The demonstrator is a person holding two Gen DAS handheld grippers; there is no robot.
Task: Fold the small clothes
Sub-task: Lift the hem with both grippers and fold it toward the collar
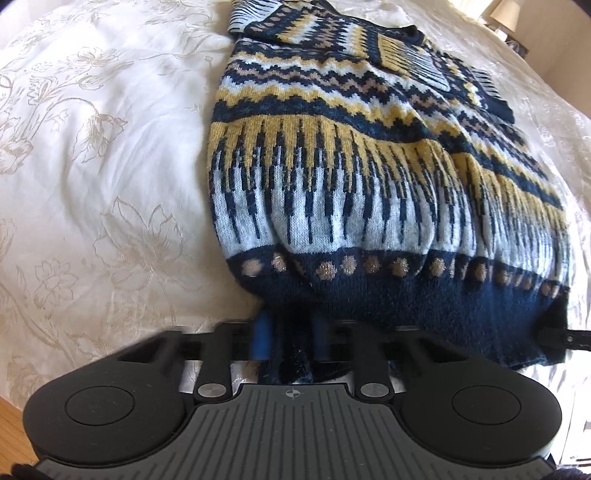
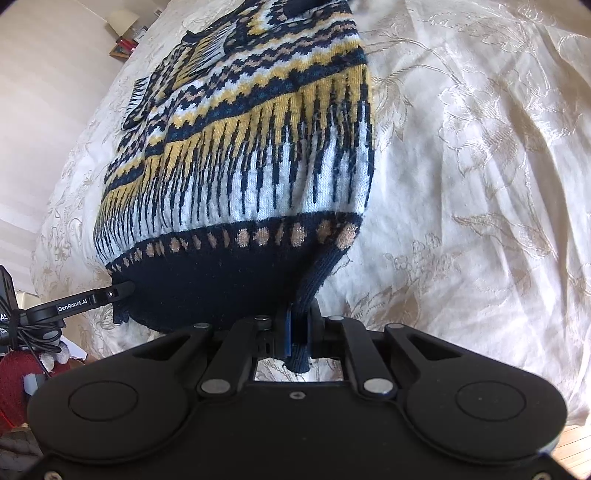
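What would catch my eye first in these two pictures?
The patterned sweater in navy, mustard and pale blue, spread along the middle of a white bedspread with a faint floral design. At its near navy hem, the left claw and the right claw are each shut on a hem corner. A lamp stands far off beyond the bed.

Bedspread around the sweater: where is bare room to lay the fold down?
Bare bedspread lies open along the sweater's left edge, and again along its right edge in the right wrist view. Crowded: the navy hem, where the left claw and right claw are both clamped.
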